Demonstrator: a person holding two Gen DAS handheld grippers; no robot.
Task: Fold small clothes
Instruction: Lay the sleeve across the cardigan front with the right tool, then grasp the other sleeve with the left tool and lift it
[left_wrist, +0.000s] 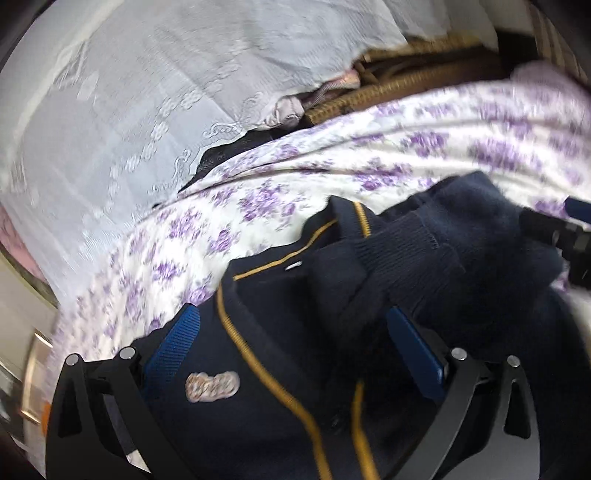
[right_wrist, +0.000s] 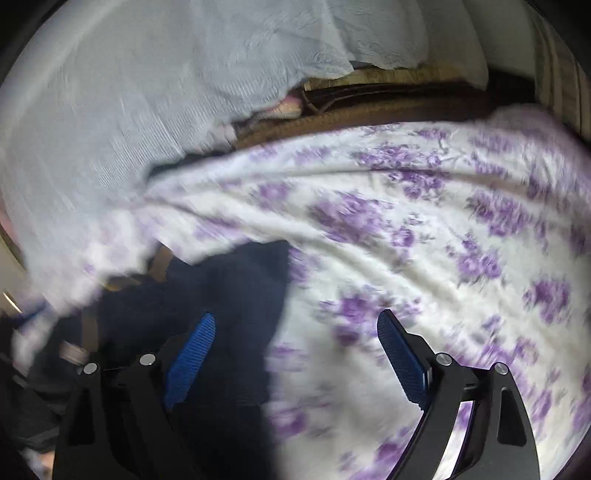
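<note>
I see the navy garment (left_wrist: 332, 332) with yellow piping lying bunched on the floral bed sheet (left_wrist: 229, 229), short of the bed's far edge. My left gripper (left_wrist: 291, 339) straddles it, fingers spread, grasping nothing; my right gripper (right_wrist: 295, 350) is released too. It looks soft, limp and light, so I'd pinch a ribbed hem. Blur hides its outline.
</note>
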